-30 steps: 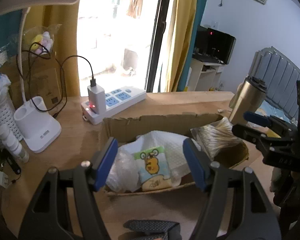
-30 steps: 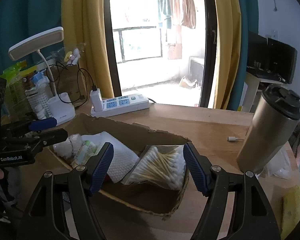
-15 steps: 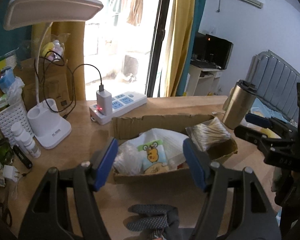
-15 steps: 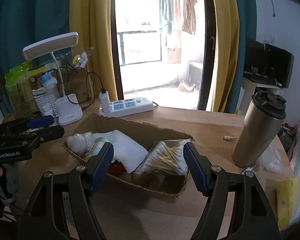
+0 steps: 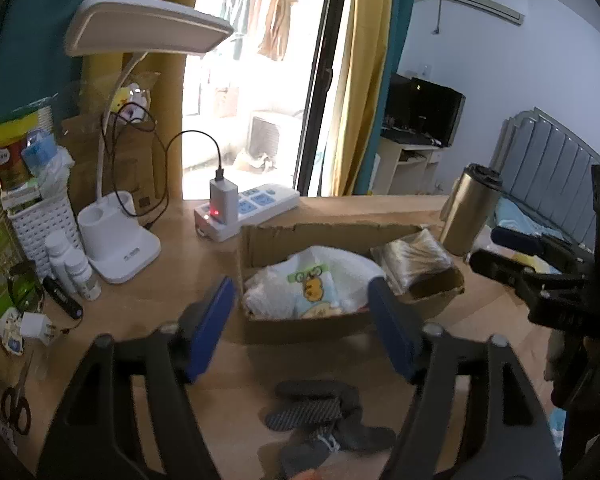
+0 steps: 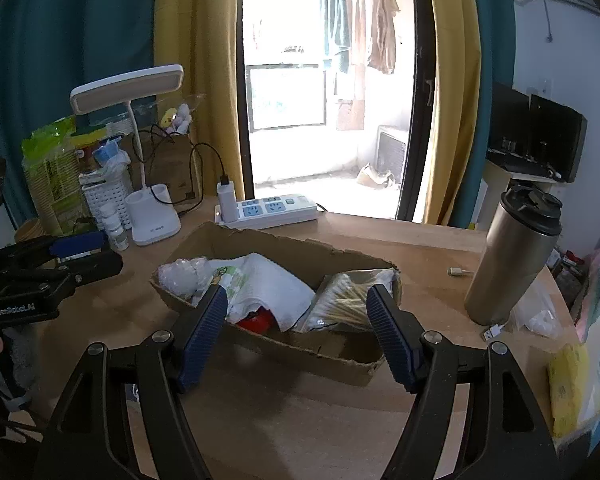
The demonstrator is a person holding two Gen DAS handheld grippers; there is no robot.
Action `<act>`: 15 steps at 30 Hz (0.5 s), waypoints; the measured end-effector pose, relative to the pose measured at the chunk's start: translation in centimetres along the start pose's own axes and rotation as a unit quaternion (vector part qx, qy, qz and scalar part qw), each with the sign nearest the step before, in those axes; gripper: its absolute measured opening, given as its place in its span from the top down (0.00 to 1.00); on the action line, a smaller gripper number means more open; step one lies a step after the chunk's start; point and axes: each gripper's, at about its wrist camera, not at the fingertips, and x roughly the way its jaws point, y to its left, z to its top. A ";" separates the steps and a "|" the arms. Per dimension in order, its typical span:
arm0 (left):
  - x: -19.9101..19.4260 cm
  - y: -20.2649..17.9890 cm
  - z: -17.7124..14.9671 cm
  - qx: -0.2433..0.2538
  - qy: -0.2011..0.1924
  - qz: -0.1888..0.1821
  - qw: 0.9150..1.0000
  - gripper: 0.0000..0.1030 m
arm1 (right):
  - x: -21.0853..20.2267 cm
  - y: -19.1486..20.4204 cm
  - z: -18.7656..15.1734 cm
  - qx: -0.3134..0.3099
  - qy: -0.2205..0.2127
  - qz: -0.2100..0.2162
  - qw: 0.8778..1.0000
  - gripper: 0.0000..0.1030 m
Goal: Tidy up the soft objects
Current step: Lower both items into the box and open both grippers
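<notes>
A torn cardboard box (image 5: 300,236) on the wooden desk holds soft things: a cartoon-printed tissue pack (image 5: 314,288), a white towel (image 6: 268,280), a clear bag of cotton balls (image 6: 182,274), a bag of cotton swabs (image 6: 340,304) and something red (image 6: 258,320). My left gripper (image 5: 300,296) hovers short of the box's near wall, its jaws opening with nothing between them. My right gripper (image 6: 296,298) stands open and empty before the box's (image 6: 284,240) right half. A dark grey patterned fabric piece (image 5: 316,404) lies on the desk under the left gripper.
A steel tumbler (image 6: 512,256) stands right of the box. Behind the box lie a power strip (image 5: 252,208) and a white desk lamp (image 5: 120,240). Small bottles (image 5: 74,264), a white basket and scissors (image 5: 16,404) crowd the left side. A yellow pack (image 6: 572,384) sits far right.
Both grippers have drawn back from the box and risen slightly, so the box looks smaller and farther away. The left jaws stand wider apart than before.
</notes>
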 end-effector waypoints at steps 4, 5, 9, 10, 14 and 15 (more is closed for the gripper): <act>-0.7 0.6 -0.7 -0.003 0.001 -0.002 1.000 0.23 | -0.2 0.9 -0.4 -0.004 0.004 0.001 1.000 0.27; -0.9 0.7 -0.9 -0.005 0.001 -0.002 1.000 0.23 | -0.3 1.3 -0.5 -0.005 0.006 0.002 1.000 0.27; -1.5 1.5 -1.9 -0.012 0.006 -0.003 1.000 0.23 | -0.2 2.5 -1.1 -0.010 0.014 0.006 1.000 0.27; -1.6 1.7 -2.2 -0.013 0.007 -0.002 1.000 0.23 | -0.1 2.7 -1.2 -0.011 0.016 0.006 1.000 0.27; -2.2 2.5 -3.2 -0.018 0.009 -0.002 1.000 0.23 | 0.1 3.9 -1.7 -0.017 0.024 0.009 1.000 0.27; -2.4 2.6 -3.4 -0.019 0.009 -0.002 1.000 0.23 | 0.2 4.3 -1.8 -0.019 0.027 0.010 0.999 0.27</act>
